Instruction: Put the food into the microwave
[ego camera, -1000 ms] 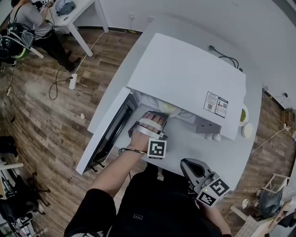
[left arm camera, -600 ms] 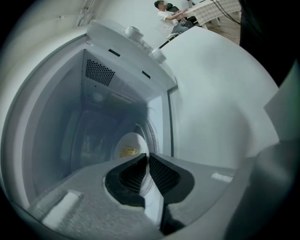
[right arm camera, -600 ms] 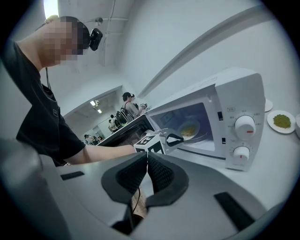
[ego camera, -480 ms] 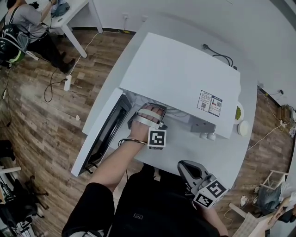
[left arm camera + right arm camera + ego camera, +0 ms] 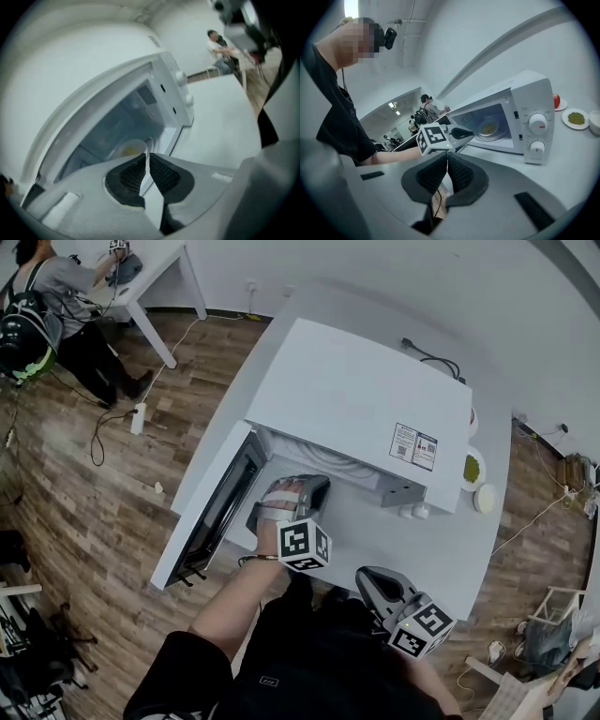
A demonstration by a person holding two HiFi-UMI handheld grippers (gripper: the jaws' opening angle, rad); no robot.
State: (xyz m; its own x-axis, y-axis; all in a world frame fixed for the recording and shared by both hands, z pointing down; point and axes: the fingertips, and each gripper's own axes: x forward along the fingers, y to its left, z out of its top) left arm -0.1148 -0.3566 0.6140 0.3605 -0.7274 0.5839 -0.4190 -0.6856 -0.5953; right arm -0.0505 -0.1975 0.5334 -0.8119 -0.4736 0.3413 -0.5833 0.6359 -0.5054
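The white microwave (image 5: 366,409) stands on the grey counter with its door (image 5: 211,512) swung open to the left. A plate of yellow food (image 5: 131,149) lies inside the cavity and also shows in the right gripper view (image 5: 489,128). My left gripper (image 5: 317,484) hovers just in front of the opening, clear of the plate. It is shut (image 5: 146,157), with nothing between its pads. My right gripper (image 5: 375,576) hangs back near my body, shut (image 5: 446,157) and empty.
To the right of the microwave sit a plate of green food (image 5: 472,468), a small white bowl (image 5: 484,498) and an apple on a plate (image 5: 556,100). A power cord (image 5: 431,357) trails behind. A person (image 5: 52,306) works at a far table.
The left gripper has drawn back out of the microwave cavity, risen and rolled, leaving the plate of food inside. The right gripper has stayed put.
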